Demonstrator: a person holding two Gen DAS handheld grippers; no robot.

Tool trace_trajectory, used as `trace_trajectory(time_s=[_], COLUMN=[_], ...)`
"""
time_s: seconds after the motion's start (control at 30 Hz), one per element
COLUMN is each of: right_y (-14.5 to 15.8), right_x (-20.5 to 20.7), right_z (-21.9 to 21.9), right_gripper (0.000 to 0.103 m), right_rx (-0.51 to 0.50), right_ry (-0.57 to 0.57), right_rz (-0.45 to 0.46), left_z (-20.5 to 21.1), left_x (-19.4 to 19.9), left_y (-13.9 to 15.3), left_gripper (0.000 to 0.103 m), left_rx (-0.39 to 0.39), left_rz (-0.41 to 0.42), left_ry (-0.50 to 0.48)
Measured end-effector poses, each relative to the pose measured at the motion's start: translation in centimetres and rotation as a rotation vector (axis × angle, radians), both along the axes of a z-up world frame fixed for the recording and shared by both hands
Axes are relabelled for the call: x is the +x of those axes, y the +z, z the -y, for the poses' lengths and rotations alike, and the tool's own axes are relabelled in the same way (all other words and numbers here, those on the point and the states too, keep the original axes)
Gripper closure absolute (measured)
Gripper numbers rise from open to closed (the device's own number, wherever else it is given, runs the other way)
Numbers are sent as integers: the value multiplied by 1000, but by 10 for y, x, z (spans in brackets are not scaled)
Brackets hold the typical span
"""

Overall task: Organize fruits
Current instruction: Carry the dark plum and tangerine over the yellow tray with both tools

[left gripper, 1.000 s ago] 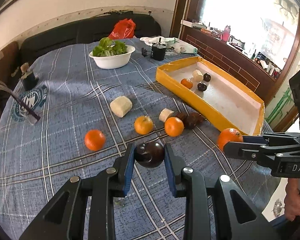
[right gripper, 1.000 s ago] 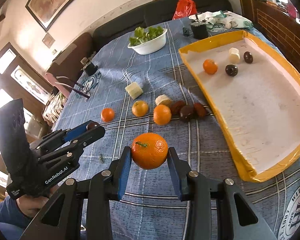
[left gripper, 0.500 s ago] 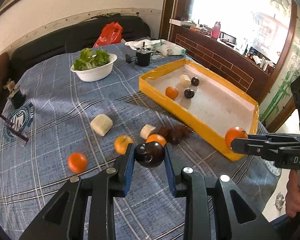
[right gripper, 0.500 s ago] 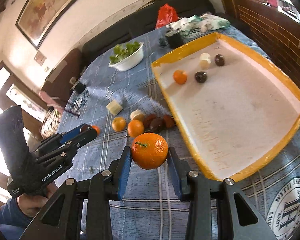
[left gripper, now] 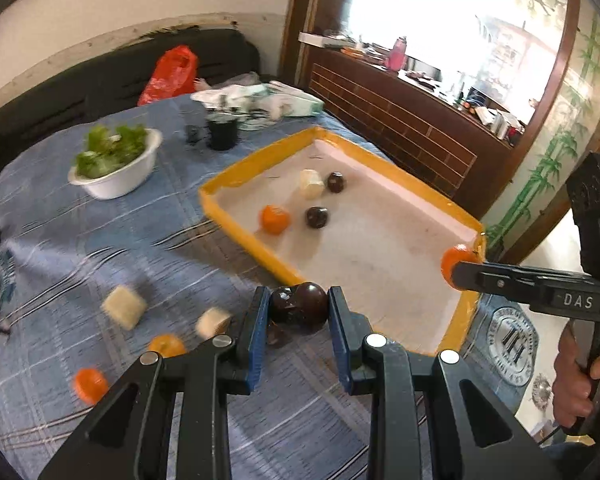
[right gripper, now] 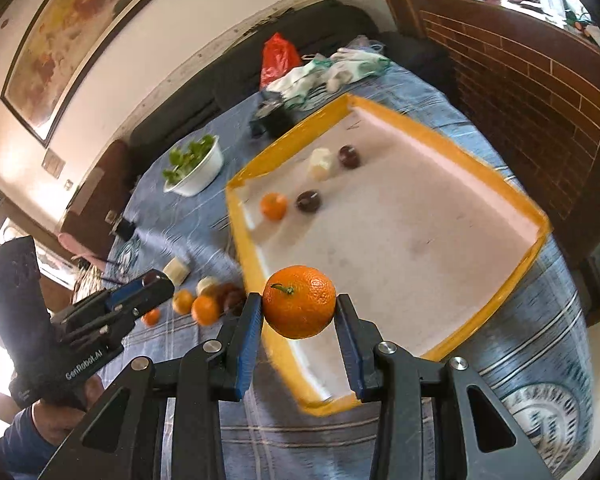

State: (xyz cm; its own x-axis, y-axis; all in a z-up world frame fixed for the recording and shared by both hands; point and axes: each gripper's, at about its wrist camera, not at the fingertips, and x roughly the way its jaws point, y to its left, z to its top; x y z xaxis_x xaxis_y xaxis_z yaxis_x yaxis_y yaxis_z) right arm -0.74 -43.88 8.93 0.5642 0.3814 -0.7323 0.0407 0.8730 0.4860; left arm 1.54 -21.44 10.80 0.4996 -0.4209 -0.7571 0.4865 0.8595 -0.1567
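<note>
A dark round fruit (left gripper: 305, 307) is pinched in the left gripper (left gripper: 299, 312) and an orange (right gripper: 299, 307) in the right gripper (right gripper: 299, 318), both carried at the yellow tray (left gripper: 236, 216)'s near edge, where lowering and release are judged next

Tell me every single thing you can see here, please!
oranges: five; one held, one in tray, three on cloth
dark round fruits: one held, two in tray, a few on cloth
pale blocks: three; one in tray, two on cloth
tray: one, yellow rim, right side
bowl of greens: one, white, far left
cup: one, black, far
bag: one, red, sofa
tablecloth: blue checked
left hand-held gripper: grips dark fruit
right hand-held gripper: grips orange
</note>
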Motion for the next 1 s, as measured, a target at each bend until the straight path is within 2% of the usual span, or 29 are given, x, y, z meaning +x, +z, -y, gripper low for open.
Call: trace_trajectory(time_s=[0.2,0.5,0.77,1.0], right_y=[-4,-24,-47,-61], right_x=[29,97,146,169], right_z=[24,32,19,6], right_gripper=[63,63,63,63], right_rx=[-12,-34,-48,-89], right_ry=[-13,33,86,121], right_rz=[-21,-84,-140,-155], left_z=[46,89,97,96], left_x=[25,63,83,90], left_y=[-17,-49,-65,-77], left_gripper=[75,75,75,75], left_rx=[5,7,26,47], left_rz=[-59,-131,-151,-168], left_ry=[-46,-41,-2,22])
